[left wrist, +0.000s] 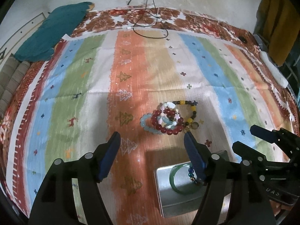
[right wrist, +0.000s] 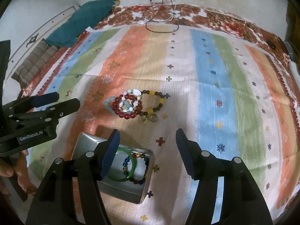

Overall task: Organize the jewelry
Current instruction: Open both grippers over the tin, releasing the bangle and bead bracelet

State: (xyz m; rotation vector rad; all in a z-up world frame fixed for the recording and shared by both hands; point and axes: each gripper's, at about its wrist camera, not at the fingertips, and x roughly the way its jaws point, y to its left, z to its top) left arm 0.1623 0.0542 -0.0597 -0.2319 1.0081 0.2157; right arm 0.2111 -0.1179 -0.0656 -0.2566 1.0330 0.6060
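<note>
A pile of bead bracelets (left wrist: 168, 118) (right wrist: 135, 105), dark red, pale blue, pink-white and yellow-brown, lies on the striped cloth (left wrist: 131, 71) (right wrist: 206, 75). Nearer to me stands an open metal tin (left wrist: 168, 196) (right wrist: 84, 142). In it lie a green bangle (left wrist: 173, 180) (right wrist: 121, 179) and a multicolour bead bracelet (left wrist: 191, 172) (right wrist: 137, 181). My left gripper (left wrist: 152, 135) (right wrist: 67, 99) is open just short of the pile, with nothing between its fingers. My right gripper (right wrist: 148, 131) (left wrist: 243, 136) is open too, above the tin's far right edge and holding nothing.
A teal cloth (left wrist: 50, 31) (right wrist: 82, 22) lies at the far left and a dark cable (left wrist: 150, 22) (right wrist: 161, 24) loops at the far edge. A white object (left wrist: 273, 69) lies at the right edge. A hand (right wrist: 16, 168) holds the left gripper.
</note>
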